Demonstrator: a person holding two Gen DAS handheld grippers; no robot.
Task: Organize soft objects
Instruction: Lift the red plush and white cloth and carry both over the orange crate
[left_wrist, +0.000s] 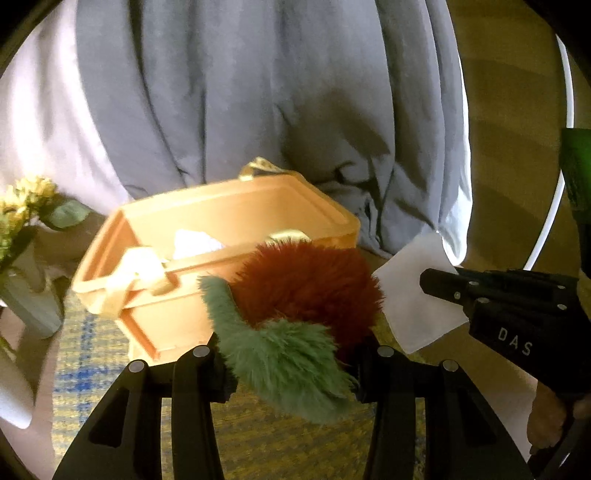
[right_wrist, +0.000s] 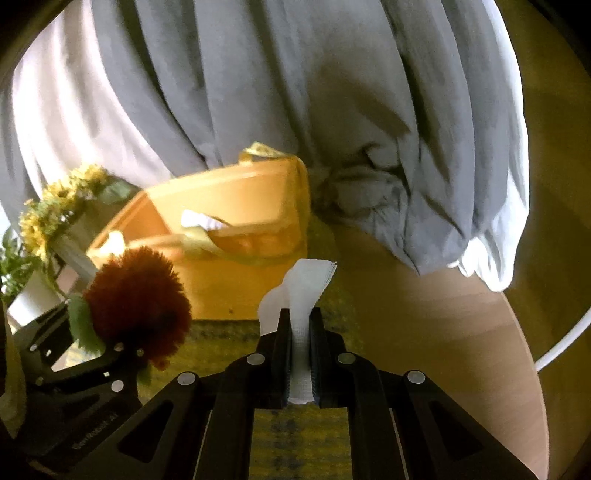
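Black jaws of your left gripper (left_wrist: 291, 363) clamp a fluffy red-and-green plush toy (left_wrist: 295, 310) just before the orange basket (left_wrist: 229, 206). Your right gripper (right_wrist: 300, 354), angled downward, pinches a white cloth (right_wrist: 306, 288) that stands crumpled above its tips.

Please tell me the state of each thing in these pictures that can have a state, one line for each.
Left gripper: shut on the fluffy toy.
Fluffy toy: held above the mat, red and green.
Right gripper: shut on the white cloth.
White cloth: pinched, free end sticking up.
Orange box: open, something white inside.
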